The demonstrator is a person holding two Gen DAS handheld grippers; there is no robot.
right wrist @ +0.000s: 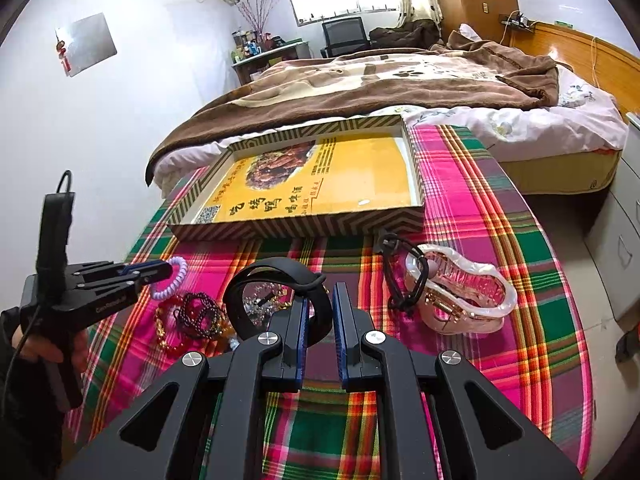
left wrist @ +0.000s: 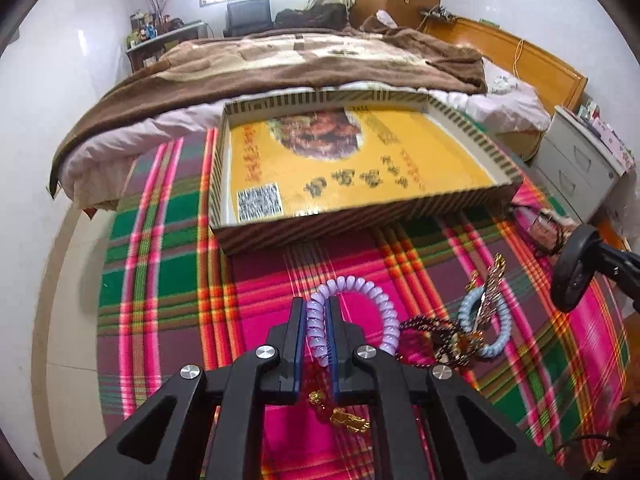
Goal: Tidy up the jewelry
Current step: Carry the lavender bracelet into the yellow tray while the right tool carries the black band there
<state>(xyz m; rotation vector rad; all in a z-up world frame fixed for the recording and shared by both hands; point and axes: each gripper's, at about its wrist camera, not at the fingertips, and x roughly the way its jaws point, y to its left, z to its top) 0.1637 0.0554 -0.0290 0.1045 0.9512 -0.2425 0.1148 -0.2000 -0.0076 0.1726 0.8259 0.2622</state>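
My left gripper is shut on a lilac coil hair tie, just above the plaid cloth; it also shows in the right wrist view. My right gripper holds a black band between its jaws, which stand a little apart around it. A pile of bead bracelets, a blue coil tie and gold pieces lies between the grippers. A pink hair claw with black cords lies to the right. The shallow striped box with a yellow liner stands behind.
The plaid cloth covers a table beside a bed with a brown blanket. A grey drawer cabinet stands to the right. A red-and-gold charm lies under my left gripper.
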